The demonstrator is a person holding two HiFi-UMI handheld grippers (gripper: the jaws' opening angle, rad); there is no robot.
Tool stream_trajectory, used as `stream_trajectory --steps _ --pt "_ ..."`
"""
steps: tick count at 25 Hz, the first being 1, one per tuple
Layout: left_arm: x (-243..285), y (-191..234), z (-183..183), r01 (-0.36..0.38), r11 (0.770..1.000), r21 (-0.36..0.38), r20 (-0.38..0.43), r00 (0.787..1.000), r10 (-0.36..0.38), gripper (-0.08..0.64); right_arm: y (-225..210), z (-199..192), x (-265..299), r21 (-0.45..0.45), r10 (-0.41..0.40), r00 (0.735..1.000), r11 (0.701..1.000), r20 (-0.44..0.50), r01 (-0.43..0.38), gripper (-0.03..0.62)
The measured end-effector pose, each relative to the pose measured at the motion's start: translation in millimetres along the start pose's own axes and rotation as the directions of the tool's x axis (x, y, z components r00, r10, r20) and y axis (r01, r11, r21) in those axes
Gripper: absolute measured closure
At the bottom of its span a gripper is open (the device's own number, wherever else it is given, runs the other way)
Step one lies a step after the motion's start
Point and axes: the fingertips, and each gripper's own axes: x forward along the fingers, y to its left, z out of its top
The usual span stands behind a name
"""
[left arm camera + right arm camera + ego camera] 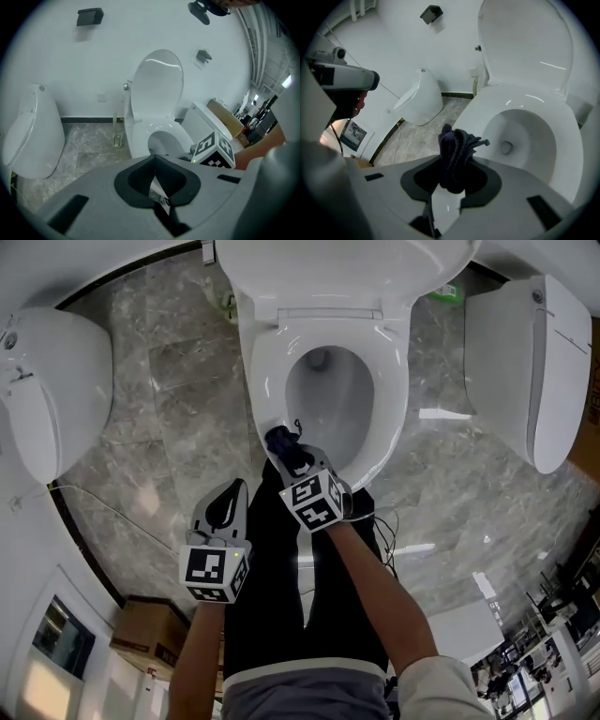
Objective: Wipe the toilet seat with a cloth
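Presently the right gripper (451,183) is clamping the cloth (457,152) at the front rim of the toilet seat (391,413), which is stretching lengthwise ahead; the closed left gripper (225,509) is waiting farther back.

1 WC (394,381), 2 urinals (47,390) (534,362), 1 cloth (286,448)
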Motion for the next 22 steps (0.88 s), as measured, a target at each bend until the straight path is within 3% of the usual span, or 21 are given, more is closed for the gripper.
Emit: stream_trajectory --steps 12,22 --pt "16.2 -27.3 -6.3 0.061 0.997 0.053 -0.068 0.996 -0.057 0.551 8.1 -75.5 -35.1 0.101 0.076 0.993 0.993 -0.093 -0.067 0.49" --pt "41.8 -56.9 -18.6 0.116 0.988 0.1 -0.125 0.987 -0.103 0.551 -31.8 -126.9 -69.5 0.162 0.082 0.983 0.985 -0.166 -0.055 0.491"
